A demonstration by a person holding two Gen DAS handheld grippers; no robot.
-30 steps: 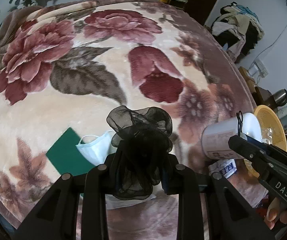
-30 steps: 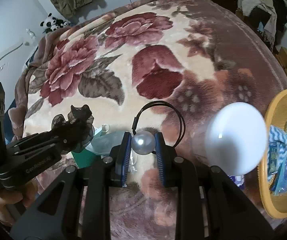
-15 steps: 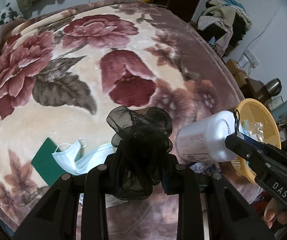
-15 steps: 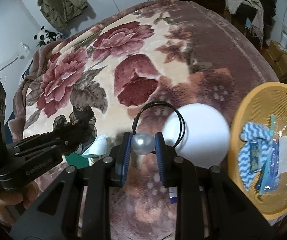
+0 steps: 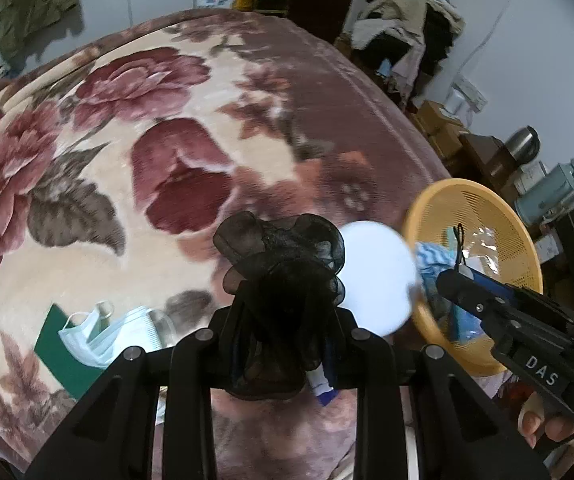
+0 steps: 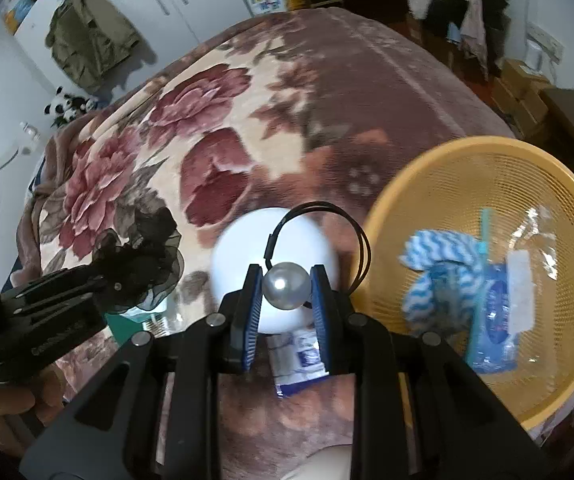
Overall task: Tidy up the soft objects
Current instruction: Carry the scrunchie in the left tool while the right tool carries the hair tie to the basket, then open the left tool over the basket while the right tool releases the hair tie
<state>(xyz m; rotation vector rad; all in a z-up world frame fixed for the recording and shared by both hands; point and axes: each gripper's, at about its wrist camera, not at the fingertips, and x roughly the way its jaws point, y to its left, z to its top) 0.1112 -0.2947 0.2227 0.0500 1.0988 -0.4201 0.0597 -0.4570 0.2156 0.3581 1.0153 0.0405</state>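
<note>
Your left gripper (image 5: pixel 287 320) clamps the black scrunchie (image 5: pixel 283 264), your right gripper (image 6: pixel 287 304) pinches the pearl hair tie (image 6: pixel 287 290), both aloft beside the yellow basket (image 6: pixel 407 200), ready for dropping.

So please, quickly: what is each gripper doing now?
Left gripper: closed on the black scrunchie.
Right gripper: closed on the pearl hair tie.

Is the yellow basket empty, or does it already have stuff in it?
Not empty. The yellow basket already holds a blue-and-white zigzag cloth and clear plastic packets lying on its mesh bottom.
</note>
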